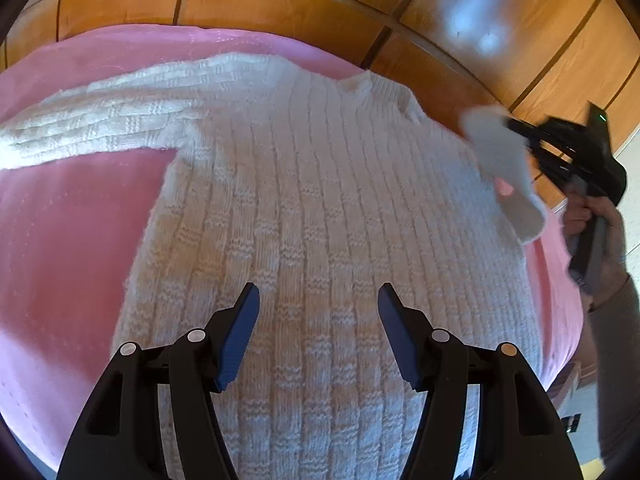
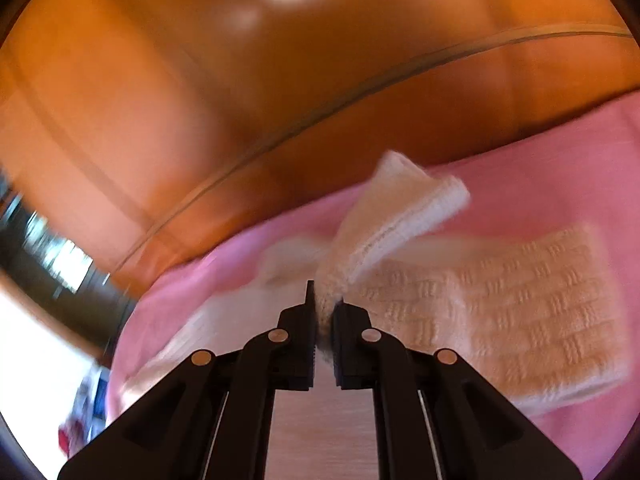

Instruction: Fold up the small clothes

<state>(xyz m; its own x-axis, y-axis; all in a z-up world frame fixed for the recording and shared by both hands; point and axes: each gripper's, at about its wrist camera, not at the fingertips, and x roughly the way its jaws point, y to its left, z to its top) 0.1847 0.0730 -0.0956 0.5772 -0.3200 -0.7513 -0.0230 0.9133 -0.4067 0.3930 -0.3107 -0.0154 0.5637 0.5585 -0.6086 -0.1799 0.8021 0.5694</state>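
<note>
A white knitted sweater (image 1: pixel 320 208) lies flat on a pink blanket (image 1: pixel 68 240), its left sleeve (image 1: pixel 100 124) stretched out to the left. My left gripper (image 1: pixel 318 312) is open and empty, hovering over the sweater's lower body. My right gripper (image 2: pixel 325 304) is shut on the cuff of the right sleeve (image 2: pixel 392 216) and holds it lifted above the sweater body (image 2: pixel 520 304). It also shows in the left wrist view (image 1: pixel 516 128) at the right, with the raised sleeve (image 1: pixel 500 160) hanging from it.
A glossy wooden panelled headboard or wall (image 1: pixel 304 4) runs behind the blanket. The blanket's right edge (image 1: pixel 560 304) drops off near the person's hand (image 1: pixel 592 216). The right wrist view is motion-blurred, with a bright room area at lower left (image 2: pixel 36 360).
</note>
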